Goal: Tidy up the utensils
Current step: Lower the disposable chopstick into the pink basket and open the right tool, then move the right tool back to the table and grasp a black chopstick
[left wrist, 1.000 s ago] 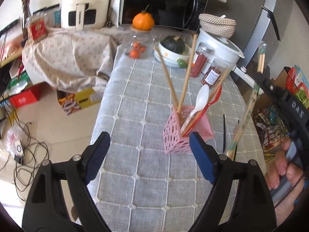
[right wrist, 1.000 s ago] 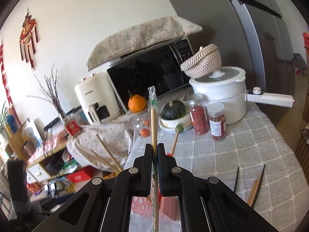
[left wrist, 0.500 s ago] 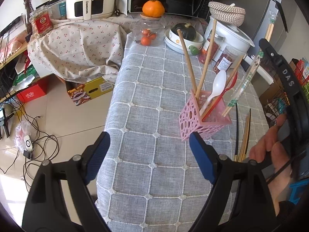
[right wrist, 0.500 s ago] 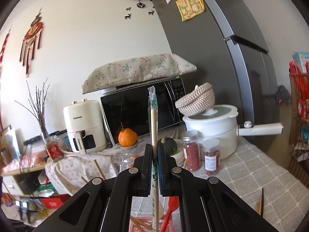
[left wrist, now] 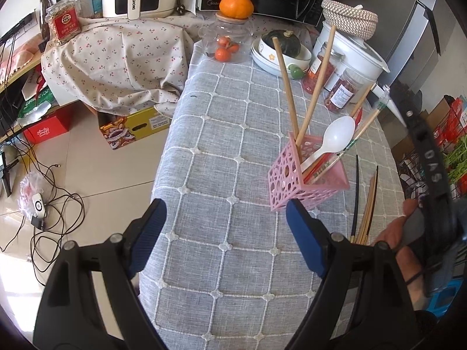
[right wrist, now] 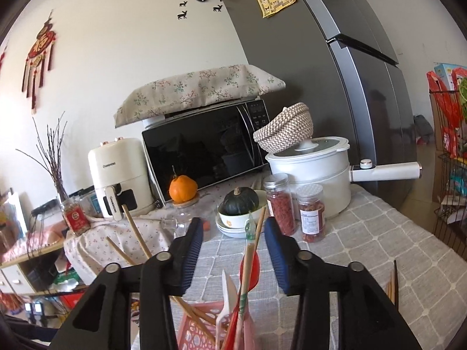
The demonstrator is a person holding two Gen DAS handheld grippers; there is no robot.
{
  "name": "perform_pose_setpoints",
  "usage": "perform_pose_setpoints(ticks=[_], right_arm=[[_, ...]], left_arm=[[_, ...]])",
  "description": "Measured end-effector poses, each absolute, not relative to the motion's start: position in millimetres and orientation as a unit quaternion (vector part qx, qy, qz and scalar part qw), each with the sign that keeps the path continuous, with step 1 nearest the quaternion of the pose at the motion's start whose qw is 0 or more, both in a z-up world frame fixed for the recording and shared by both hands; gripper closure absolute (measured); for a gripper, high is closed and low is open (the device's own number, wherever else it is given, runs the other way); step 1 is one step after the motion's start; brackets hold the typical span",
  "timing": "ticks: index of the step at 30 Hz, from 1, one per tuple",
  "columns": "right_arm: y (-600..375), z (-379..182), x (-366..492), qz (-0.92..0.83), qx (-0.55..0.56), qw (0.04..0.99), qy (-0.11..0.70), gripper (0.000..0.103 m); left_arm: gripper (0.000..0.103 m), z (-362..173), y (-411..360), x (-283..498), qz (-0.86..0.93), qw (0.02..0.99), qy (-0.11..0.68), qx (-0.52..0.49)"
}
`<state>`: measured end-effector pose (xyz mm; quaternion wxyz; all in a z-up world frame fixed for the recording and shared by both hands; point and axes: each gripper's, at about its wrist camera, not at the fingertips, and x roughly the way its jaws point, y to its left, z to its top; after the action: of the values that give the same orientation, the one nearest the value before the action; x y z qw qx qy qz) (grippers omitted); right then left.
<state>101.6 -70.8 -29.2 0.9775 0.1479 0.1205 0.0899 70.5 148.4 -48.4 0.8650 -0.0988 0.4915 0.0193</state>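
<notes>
Pink plastic lattice holder: stands upright on the grey quilted cloth of the table, near its right side. Contents: two long wooden sticks crossing, a white plastic spoon, a red utensil, and a wrapped pair of chopsticks leaning against the far rim.

Loose stock: black and wooden chopsticks lying flat on the table, just right of the holder, ends toward the person's hand.

Right tongs: directly above the holder, jaws opening; the wrapped pair stands between the pads, which no longer press on it. Judged released into the holder.

Left tongs: spread wide, nothing between them, hovering over bare cloth in front of the holder.

Handling notes (judgement): the chopsticks are light, stiff and thin. The lacquered black ones probably slip, and any of them can roll on the cloth. Best taken near the middle, across the shaft, gathering a pair side by side so it does not scissor. The paper-and-film wrapper gives slightly better grip. The holder is light and open-sided; it may tip if a tall utensil is pushed hard against a rim.

Remaining: the loose chopsticks, not yet in the holder.
</notes>
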Motion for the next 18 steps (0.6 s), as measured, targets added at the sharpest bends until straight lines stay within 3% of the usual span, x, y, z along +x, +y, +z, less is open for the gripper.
perform_pose_setpoints(ticks=[3, 9, 18], right_arm=[[-81.2, -14.5, 98.4, 0.1, 0.153, 0.976, 0.121, 0.04], [-109.7, 11.2, 96.1, 0.111, 0.132, 0.974, 0.148, 0.027], [-165.5, 14.1, 97.4, 0.084, 0.097, 0.964, 0.231, 0.017]], left_arm=[[0.019, -47.4, 145.3, 70.3, 0.018, 0.866, 0.491, -0.097], [0.019, -39.5, 134.9, 65.8, 0.009, 0.875, 0.474, -0.098], [0.019, -45.5, 115.9, 61.9, 0.006, 0.878, 0.472, -0.08]])
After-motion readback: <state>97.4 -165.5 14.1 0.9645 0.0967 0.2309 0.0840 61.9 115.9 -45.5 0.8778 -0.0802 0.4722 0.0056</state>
